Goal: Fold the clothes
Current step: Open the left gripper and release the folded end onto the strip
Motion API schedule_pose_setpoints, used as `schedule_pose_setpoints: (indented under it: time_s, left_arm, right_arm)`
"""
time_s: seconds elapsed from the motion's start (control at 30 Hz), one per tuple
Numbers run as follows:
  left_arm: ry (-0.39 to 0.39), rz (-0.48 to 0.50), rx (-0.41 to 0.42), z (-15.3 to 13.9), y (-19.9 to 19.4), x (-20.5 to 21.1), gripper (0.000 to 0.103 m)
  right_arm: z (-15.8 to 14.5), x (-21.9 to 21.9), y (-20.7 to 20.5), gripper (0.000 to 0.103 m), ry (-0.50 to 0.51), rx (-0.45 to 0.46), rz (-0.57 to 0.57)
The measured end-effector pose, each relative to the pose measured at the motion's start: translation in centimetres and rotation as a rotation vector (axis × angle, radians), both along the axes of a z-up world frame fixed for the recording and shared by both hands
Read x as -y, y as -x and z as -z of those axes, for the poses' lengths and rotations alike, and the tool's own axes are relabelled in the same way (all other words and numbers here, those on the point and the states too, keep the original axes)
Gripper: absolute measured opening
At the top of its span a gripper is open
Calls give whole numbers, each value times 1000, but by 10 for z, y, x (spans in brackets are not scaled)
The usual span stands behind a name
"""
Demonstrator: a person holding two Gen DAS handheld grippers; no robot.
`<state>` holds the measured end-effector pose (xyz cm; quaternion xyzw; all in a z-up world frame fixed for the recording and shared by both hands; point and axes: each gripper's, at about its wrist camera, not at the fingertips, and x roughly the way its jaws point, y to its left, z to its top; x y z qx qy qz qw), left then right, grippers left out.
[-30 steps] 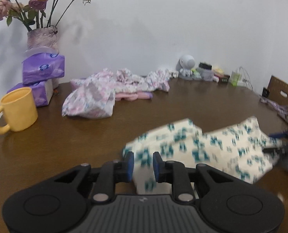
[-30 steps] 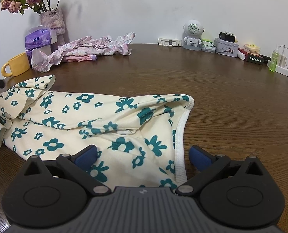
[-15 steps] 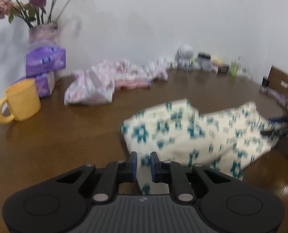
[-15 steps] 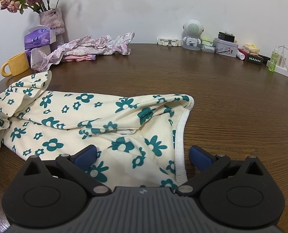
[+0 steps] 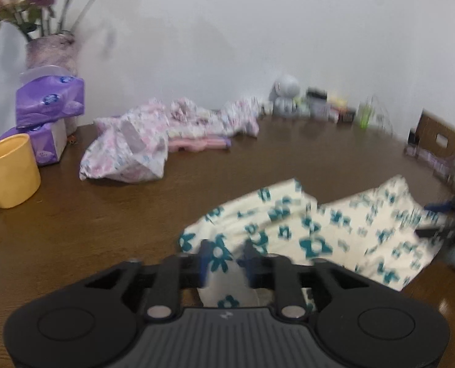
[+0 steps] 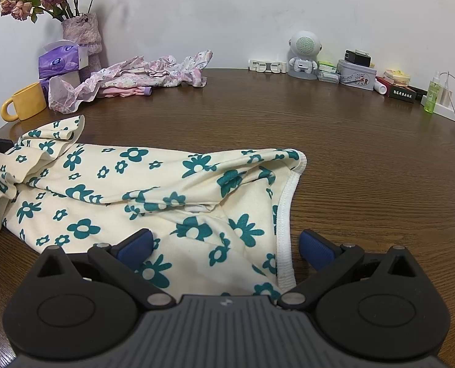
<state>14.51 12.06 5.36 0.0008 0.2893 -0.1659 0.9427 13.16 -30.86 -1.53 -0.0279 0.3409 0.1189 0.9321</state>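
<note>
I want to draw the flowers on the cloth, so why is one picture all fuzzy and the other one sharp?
Left wrist view: smeared by motion blur, so the cloth and vase look soft. Right wrist view: sharp, cloth flowers crisp. Both views bulge, so the table edge curves.

Domestic room, brown wood-grain table (image 6: 334, 141) against a white wall, vase of dried roses (image 6: 80, 35), purple tissue packs (image 6: 62, 61) and yellow mug (image 6: 28, 101) far left of the gripper, robot-shaped speaker (image 6: 303, 53), tin (image 6: 356, 75), spray bottle (image 6: 432, 96) far right.
</note>
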Motion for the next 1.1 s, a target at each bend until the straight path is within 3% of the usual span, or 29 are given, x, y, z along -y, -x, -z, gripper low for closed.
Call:
schedule_pose_setpoints:
  time_s: [0.07,0.23,0.4,0.57,0.83,1.1]
  left_arm:
    - [41,-34,38,-5,5,-13,71]
    - [142,-129,73,-5,13,-45,92]
    - [234,-222,-14,4,4,-68,96]
    - [164,-249,-31,9,0,-64,96]
    - [70,-177,-8,14,8,-46,96]
    - [144,-89,-16,16,19,-49,96]
  right_arm:
    - [0,0,0,102,0,0,0]
    - [0,0,0,102,0,0,0]
    - [0,0,0,102,0,-1,0]
    - [0,0,0,102,0,-1,-1]
    - [0,0,0,102,0,-1,0]
    - [-1,0,-1,102,-1,-1,0]
